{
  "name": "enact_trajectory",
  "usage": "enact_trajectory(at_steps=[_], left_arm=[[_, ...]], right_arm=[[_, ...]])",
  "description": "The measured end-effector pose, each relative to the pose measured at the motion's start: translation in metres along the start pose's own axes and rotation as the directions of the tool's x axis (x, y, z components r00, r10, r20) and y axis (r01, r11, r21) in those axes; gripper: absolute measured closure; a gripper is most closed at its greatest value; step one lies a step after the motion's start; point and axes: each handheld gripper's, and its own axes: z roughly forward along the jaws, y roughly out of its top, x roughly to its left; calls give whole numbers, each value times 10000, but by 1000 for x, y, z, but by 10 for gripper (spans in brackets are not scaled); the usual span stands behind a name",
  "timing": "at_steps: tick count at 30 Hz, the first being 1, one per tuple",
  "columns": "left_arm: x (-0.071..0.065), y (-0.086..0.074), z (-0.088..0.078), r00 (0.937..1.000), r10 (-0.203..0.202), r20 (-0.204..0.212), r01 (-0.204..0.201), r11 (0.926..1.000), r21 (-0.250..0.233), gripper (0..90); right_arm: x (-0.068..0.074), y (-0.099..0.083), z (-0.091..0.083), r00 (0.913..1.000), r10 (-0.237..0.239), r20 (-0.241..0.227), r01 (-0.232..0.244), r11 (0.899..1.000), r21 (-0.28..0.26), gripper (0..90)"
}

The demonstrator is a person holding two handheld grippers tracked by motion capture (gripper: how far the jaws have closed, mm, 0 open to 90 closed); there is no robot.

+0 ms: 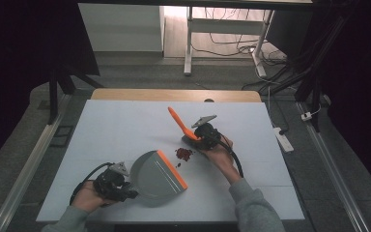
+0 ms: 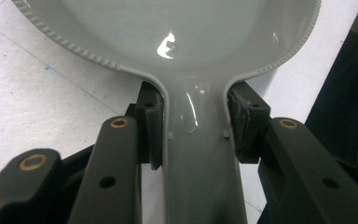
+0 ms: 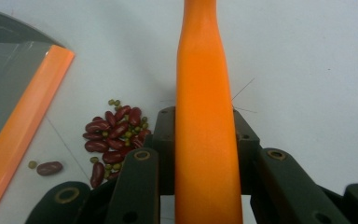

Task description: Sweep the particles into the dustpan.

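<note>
Two grippers are at work on the white tabletop (image 1: 125, 130) we look down on. Our left gripper (image 1: 125, 186) is clamped on the handle of the grey plastic dustpan with an orange lip (image 1: 157, 176), which rests flat near the front edge. Our right gripper (image 1: 200, 137) grasps the orange plastic brush handle (image 1: 178, 122), tilted up and away. Between them, just beyond the dustpan's lip, lies a small pile of dark red kidney beans and green mung beans (image 3: 114, 135).
</note>
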Motion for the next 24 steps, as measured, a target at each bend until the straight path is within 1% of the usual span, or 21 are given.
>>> enact_trajectory(at_steps=[3,8,12,15,17,18,22,24], left_arm=[[1,0,1,10000,-17,39,17,10000,-6,618],[1,0,1,10000,-41,73,41,10000,8,618],[2,0,1,9999,-12,106,12,10000,25,618],[1,0,2,9999,-70,106,70,10000,2,618],[2,0,2,9999,-25,109,25,10000,24,618],[2,0,2,9999,-24,107,24,10000,25,618],[2,0,2,9999,-15,101,15,10000,20,618],[2,0,2,9999,-20,101,20,10000,15,618]], right_arm=[[4,1,0,9998,-190,-5,190,9998,86,709],[6,1,0,9999,-153,-6,153,9999,75,709],[8,1,0,9997,-240,-61,241,9996,140,709],[12,1,-1,9994,-315,-159,318,9994,163,709],[16,1,-1,9989,-454,-140,457,9988,191,709],[18,2,-1,9986,-484,-202,488,9986,222,709],[24,2,-2,9980,-532,-327,540,9983,239,709],[27,3,-1,9979,-571,-301,577,9981,214,709]])
